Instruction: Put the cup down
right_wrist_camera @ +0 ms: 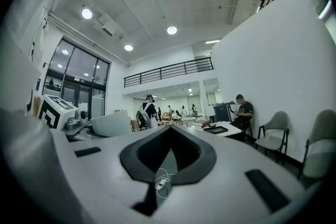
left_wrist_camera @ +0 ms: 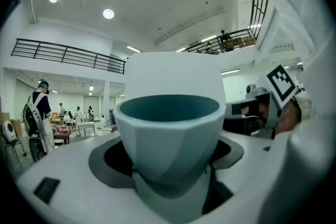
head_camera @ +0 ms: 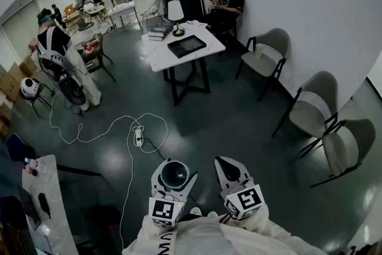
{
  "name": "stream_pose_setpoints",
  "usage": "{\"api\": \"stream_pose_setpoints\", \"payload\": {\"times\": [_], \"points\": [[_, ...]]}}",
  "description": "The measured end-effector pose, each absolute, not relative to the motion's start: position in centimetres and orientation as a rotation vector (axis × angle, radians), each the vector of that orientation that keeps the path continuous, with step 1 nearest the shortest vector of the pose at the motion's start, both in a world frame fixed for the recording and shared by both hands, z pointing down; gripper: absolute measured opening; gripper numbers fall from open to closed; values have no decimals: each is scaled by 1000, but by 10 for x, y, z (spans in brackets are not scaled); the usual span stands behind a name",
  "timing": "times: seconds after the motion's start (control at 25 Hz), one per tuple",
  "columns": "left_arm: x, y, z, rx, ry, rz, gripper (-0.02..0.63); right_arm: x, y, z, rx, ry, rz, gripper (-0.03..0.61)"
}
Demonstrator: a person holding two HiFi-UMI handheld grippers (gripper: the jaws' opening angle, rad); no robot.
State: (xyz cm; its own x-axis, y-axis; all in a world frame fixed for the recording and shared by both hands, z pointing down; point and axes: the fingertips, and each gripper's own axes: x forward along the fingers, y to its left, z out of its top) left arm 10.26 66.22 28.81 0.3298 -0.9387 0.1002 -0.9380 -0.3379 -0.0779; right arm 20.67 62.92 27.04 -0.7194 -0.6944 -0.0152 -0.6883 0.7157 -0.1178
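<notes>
A teal-grey faceted cup (left_wrist_camera: pixel 168 139) fills the left gripper view, upright, with its base sunk between the two white jaws. In the head view the cup (head_camera: pixel 174 175) shows from above as a dark round mouth, with my left gripper (head_camera: pixel 173 164) shut on it, held close to the person's body above the dark floor. Beside it on the right, my right gripper (head_camera: pixel 229 169) is level and holds nothing. Its jaws meet at the tips in the right gripper view (right_wrist_camera: pixel 170 129).
A white table (head_camera: pixel 156 57) with a lamp (head_camera: pixel 175 15), a dark tray (head_camera: pixel 187 45) and books stands ahead. Grey chairs (head_camera: pixel 265 57) line the right wall. A white cable (head_camera: pixel 128 128) trails on the floor. A seated person (head_camera: pixel 227 6) and other people are further off.
</notes>
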Motion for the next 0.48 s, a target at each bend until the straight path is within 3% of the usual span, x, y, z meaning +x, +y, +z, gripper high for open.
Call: {"api": "stream_pose_setpoints", "payload": {"times": [0.48], "points": [[77,652,288,-2583,1764,-194,397,175,620,272,-1187,2859,-167,5]]}}
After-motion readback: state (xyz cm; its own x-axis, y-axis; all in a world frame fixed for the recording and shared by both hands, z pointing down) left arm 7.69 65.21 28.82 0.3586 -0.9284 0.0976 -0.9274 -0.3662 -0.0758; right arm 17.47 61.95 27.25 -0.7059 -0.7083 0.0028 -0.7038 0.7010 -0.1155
